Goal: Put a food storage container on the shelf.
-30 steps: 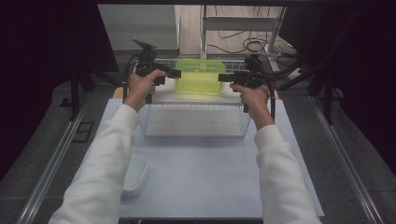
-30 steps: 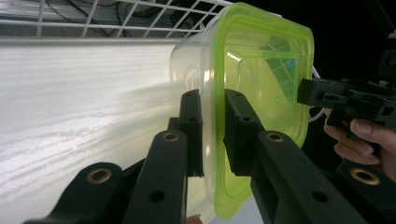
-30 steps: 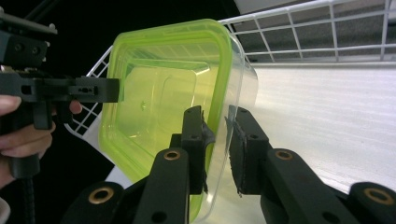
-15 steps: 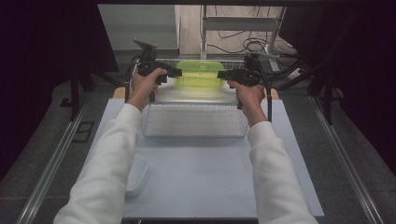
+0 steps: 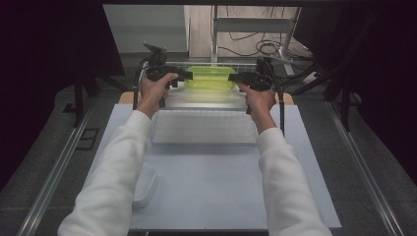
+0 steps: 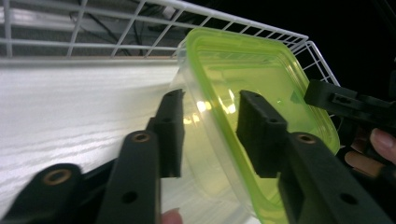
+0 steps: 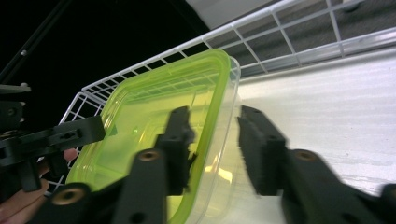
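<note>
The left gripper [image 6: 205, 135] stands with its jaws apart, one on either side of the near wall of the green-lidded box [image 6: 261, 88]. Its jaws have just been opening, and a gap shows between each pad and the clear plastic, so the wall sits between them but is not pinched. In the high view this gripper [image 5: 184, 75] is at the box's left end, held in the person's left hand [image 5: 155, 88].

The right gripper [image 7: 212, 149] is in the same state: jaws apart, just been opening, the lid's edge and the clear side wall of the box [image 7: 154, 112] between them without being squeezed. In the high view it [image 5: 235, 77] is at the box's right end, in the right hand [image 5: 259, 98].

The box [image 5: 209, 77] sits inside a white wire basket [image 5: 196, 64] at the far side of the table [image 5: 221, 196], its lid on. The basket's wire wall [image 6: 140, 23] runs just behind the box, and the basket's pale floor spreads out beside it.

Nearer the person than the box, a clear ribbed tray [image 5: 204, 127] lies flat on the table between the two forearms. Nearer still, and to the left of the box, a small clear lid [image 5: 145, 183] rests beside the left sleeve [image 5: 110, 187].
</note>
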